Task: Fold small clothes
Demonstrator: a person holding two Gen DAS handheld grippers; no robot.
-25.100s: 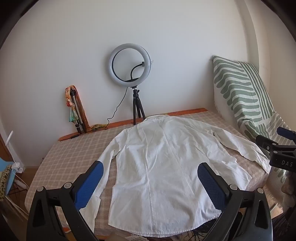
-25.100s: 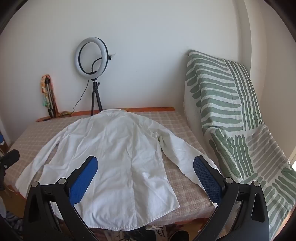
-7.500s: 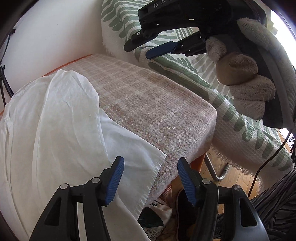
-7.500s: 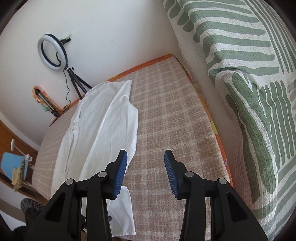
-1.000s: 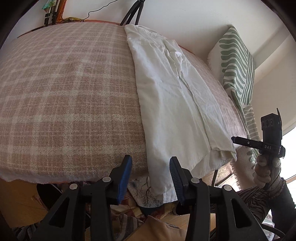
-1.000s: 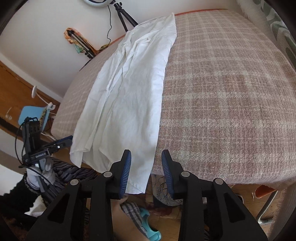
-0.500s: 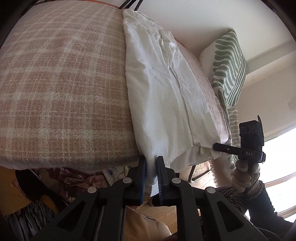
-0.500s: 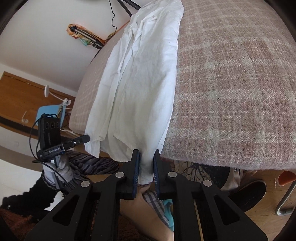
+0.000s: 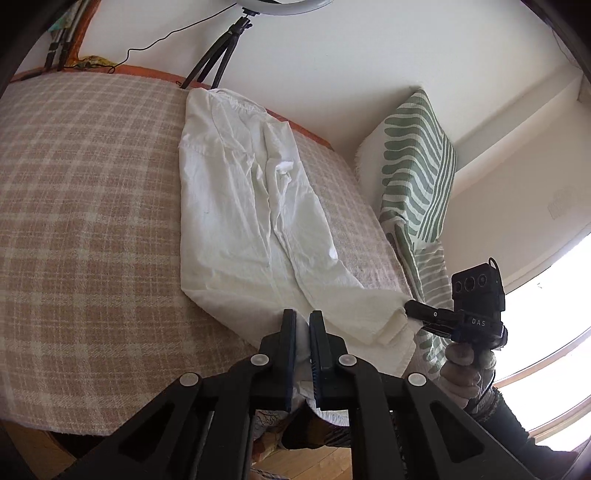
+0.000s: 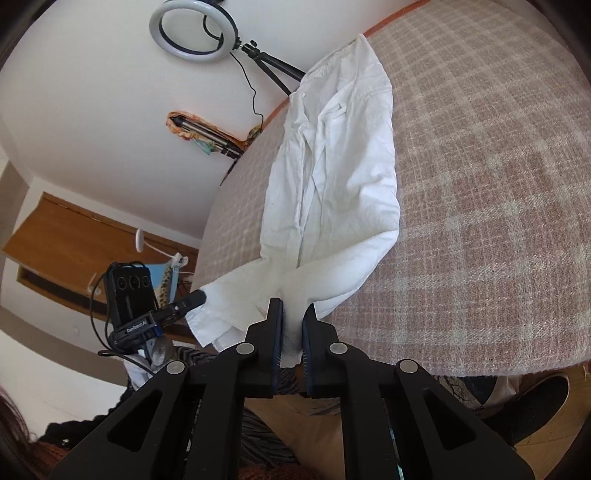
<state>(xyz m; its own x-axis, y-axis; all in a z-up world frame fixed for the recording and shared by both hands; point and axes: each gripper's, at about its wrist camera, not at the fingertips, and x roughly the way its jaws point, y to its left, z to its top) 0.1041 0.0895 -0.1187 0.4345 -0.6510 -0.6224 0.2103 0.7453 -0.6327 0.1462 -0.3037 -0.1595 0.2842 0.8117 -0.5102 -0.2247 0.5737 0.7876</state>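
Observation:
A white shirt (image 9: 240, 206), folded lengthwise into a narrow strip, lies along the plaid bed cover (image 9: 92, 221). Its near hem is lifted off the bed's front edge. My left gripper (image 9: 302, 314) is shut on one hem corner, with white cloth pinched between the blue pads. In the right wrist view the shirt (image 10: 340, 184) rises toward my right gripper (image 10: 291, 304), whose jaws are closing with the other hem corner pressed between them. Each view shows the other gripper at the hem: the right gripper (image 9: 410, 306) and the left gripper (image 10: 199, 295).
A ring light (image 10: 194, 31) on a tripod (image 9: 221, 70) stands against the wall behind the bed. A green-striped cushion (image 9: 413, 166) leans at the bed's right side. A gloved hand (image 9: 461, 369) holds the right gripper. A wooden door (image 10: 74, 240) and a shoe (image 10: 535, 398) lie beyond.
Both grippers closed on the shirt's hanging hem corners, then rose, lifting the hem up from below the bed's edge. The cameras now look further up the bed.

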